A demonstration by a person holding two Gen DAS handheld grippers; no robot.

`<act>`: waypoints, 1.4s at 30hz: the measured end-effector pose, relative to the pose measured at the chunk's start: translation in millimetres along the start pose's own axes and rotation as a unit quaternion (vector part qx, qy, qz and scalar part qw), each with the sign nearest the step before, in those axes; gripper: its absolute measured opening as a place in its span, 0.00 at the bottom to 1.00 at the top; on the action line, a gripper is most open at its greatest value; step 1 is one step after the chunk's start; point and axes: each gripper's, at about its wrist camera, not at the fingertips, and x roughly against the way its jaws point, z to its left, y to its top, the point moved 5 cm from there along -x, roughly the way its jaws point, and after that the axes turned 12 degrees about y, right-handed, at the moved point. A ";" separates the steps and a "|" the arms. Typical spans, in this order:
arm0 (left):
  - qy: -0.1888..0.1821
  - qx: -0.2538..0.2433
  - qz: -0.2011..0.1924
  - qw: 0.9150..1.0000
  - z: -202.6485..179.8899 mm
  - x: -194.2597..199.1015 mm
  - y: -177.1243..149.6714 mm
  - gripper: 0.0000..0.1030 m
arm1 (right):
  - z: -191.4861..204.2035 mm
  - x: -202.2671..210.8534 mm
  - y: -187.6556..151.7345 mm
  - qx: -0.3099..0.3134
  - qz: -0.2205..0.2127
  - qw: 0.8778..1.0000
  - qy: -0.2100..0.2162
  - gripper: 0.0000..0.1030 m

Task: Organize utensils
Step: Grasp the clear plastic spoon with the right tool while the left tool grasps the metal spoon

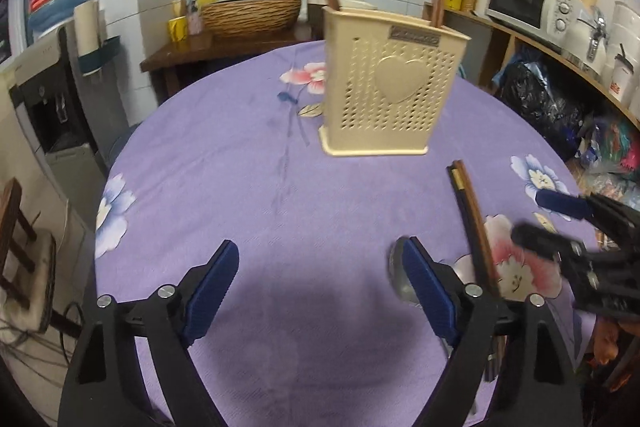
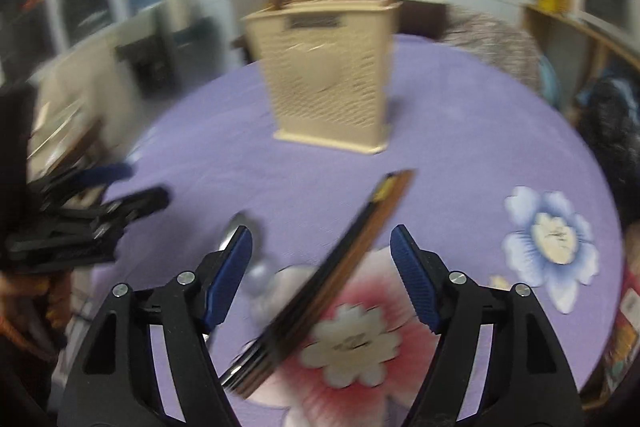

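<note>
Purple cloth (image 1: 240, 167) fills the left view: left gripper (image 1: 320, 279) wide, empty; holder (image 1: 384, 87) ahead, chopsticks (image 1: 476, 227) and spoon (image 1: 400, 279) rightward. Right view, blurred: right gripper (image 2: 322, 267) wide, chopsticks (image 2: 340, 267) between its fingers, untouched.

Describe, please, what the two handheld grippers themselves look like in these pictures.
Both look alike. The left gripper and the right gripper each have two matte black plastic arms with triangular cut-outs, joined by round silver bolts. Each finger ends in a dark blue ribbed pad. No markings, cables or sleeves show.
</note>
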 end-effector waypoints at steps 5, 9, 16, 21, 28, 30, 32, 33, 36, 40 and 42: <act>0.010 0.024 0.008 1.000 19.3 2.9 -13.9 0.77 | 29.5 -18.9 -19.4 0.082 0.056 0.994 0.052 0.52; 0.014 0.028 0.014 0.999 26.1 6.1 -19.7 0.77 | 34.9 -38.6 -29.0 0.112 0.104 0.987 0.057 0.49; -0.002 0.036 0.017 0.999 23.0 12.7 -25.9 0.77 | 31.3 -64.2 -28.3 0.133 0.145 0.980 0.040 0.47; -0.008 0.032 0.017 0.999 19.0 16.2 -27.4 0.77 | 26.6 -69.5 -29.5 0.119 0.154 0.979 0.058 0.40; -0.012 0.031 0.021 0.999 13.2 14.4 -29.1 0.77 | 26.8 -73.5 -25.6 0.104 0.149 0.982 0.058 0.36; -0.013 0.026 0.023 0.999 10.0 13.8 -29.7 0.77 | 25.4 -72.1 -25.1 0.088 0.143 0.984 0.061 0.36; -0.018 0.023 0.027 0.999 4.7 12.1 -31.1 0.76 | 25.1 -66.2 -20.0 0.070 0.124 0.988 0.067 0.36; -0.020 0.021 0.028 0.999 2.2 11.5 -31.2 0.76 | 23.5 -59.9 -16.5 0.064 0.113 0.989 0.067 0.36; -0.028 0.014 0.032 0.999 -10.4 9.3 -30.9 0.74 | 21.7 -27.9 -1.5 0.044 0.061 0.995 0.059 0.36; -0.036 -0.004 0.038 0.999 -34.4 3.4 -27.8 0.73 | 18.1 22.8 15.6 0.025 -0.005 0.999 0.029 0.36; -0.038 -0.009 0.044 0.998 -47.1 -0.6 -27.1 0.73 | 13.9 47.9 19.4 0.011 -0.034 0.999 0.013 0.36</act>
